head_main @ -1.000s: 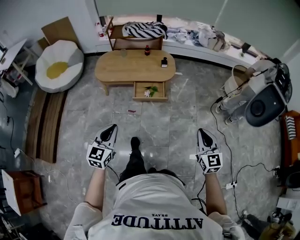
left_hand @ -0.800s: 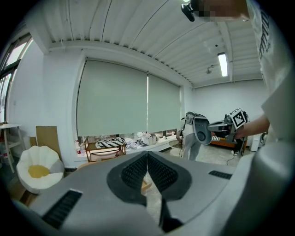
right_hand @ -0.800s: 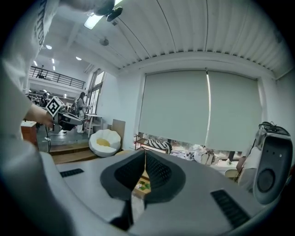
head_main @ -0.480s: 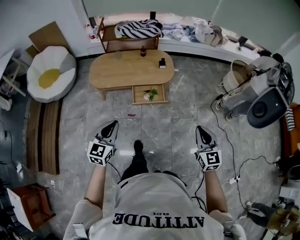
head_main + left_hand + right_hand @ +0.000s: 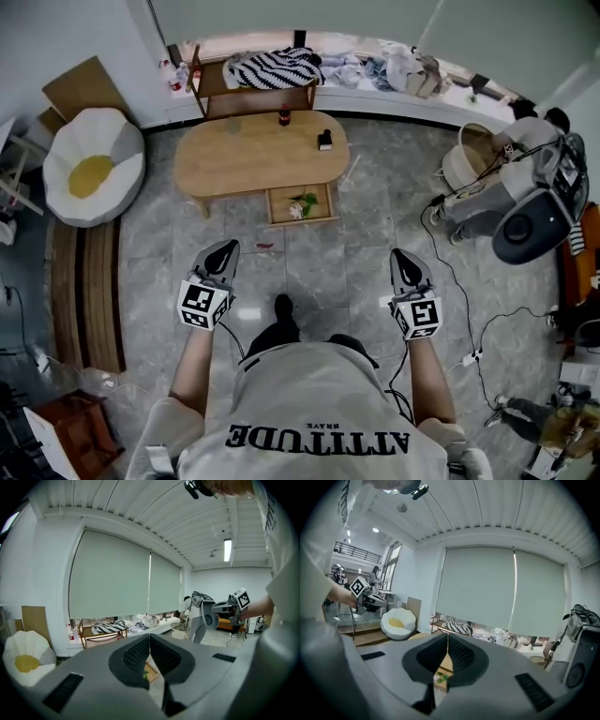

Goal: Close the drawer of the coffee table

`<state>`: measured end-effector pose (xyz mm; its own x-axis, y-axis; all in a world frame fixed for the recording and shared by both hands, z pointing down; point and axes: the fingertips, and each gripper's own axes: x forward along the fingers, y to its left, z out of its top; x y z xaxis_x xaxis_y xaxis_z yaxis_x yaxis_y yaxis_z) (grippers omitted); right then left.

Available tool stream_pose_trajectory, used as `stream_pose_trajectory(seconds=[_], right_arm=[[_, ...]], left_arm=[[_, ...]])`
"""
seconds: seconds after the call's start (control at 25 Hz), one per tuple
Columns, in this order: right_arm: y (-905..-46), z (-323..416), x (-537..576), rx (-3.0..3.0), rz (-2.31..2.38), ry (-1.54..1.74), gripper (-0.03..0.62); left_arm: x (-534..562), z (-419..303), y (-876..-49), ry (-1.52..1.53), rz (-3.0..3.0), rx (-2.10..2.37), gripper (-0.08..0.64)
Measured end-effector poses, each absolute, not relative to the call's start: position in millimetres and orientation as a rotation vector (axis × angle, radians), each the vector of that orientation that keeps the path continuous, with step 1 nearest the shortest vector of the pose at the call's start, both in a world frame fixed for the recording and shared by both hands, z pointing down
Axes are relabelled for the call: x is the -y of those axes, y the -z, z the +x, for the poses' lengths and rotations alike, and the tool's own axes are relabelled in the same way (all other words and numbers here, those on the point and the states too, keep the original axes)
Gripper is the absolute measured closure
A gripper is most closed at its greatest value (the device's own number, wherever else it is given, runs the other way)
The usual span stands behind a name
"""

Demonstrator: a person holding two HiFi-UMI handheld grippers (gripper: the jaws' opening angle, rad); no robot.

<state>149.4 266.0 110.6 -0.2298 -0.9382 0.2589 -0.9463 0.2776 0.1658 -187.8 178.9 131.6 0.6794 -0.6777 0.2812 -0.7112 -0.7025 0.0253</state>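
The oval light-wood coffee table (image 5: 253,155) now sits lower in the upper middle of the head view than a second ago, so it is nearer the person. Its shallow wooden drawer (image 5: 302,219) has dropped with it towards the centre of the frame. The drawer is pulled out just as far as before from the table's near side, with a green sprig and some pale bits lying inside.

The white-and-yellow egg-shaped cushion (image 5: 89,169) at the upper left has slid down and leftwards in the frame. The person's black shoe (image 5: 283,305) shows a little lower at centre.

The left gripper (image 5: 225,248) and the right gripper (image 5: 401,255) hold almost the same places at lower left and lower right of the head view. Both point up the frame towards the table and remain well apart from the drawer.

In the left gripper view the ribbed black pads (image 5: 138,654) of the left gripper (image 5: 150,637) meet with nothing between them. The right gripper view shows the same for the right gripper (image 5: 447,637), whose jaws are pressed together and empty. The drawer (image 5: 439,678) is glimpsed through the gap beneath its pads.
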Motion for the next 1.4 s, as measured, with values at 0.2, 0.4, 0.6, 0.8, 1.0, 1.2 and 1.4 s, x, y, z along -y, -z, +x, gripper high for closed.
stream_pose_trajectory(seconds=[0.2, 0.4, 0.6, 0.8, 1.0, 1.2, 1.4], right_arm=[[-115.0, 134.8, -238.8, 2.221, 1.730, -0.051, 0.572], [-123.7, 124.5, -221.6, 2.203, 1.718, -0.079, 0.572], [-129.0, 120.7, -209.5, 2.194, 1.719, -0.101, 0.572], [-132.8, 122.9, -197.5, 2.205, 1.711, -0.107, 0.572], [-138.0, 132.2, -177.2, 2.225, 1.692, -0.116, 0.572], [-153.2, 146.2, -148.0, 2.241, 1.654, -0.136, 0.572], [-163.8, 162.0, -116.6, 2.277, 1.576, -0.162, 0.572]], left_arm=[[-143.7, -195.1, -139.2, -0.393, 2.765, 1.096, 0.538], [-121.8, -198.7, -146.7, -0.416, 2.763, 1.062, 0.538], [-108.6, -201.8, -153.2, -0.439, 2.755, 1.045, 0.538], [-101.0, -198.2, -157.4, -0.454, 2.749, 1.046, 0.538], [-89.8, -192.8, -161.7, -0.457, 2.730, 1.094, 0.538], [-73.0, -183.7, -168.5, -0.461, 2.693, 1.172, 0.538], [-60.1, -164.2, -176.9, -0.463, 2.643, 1.229, 0.538]])
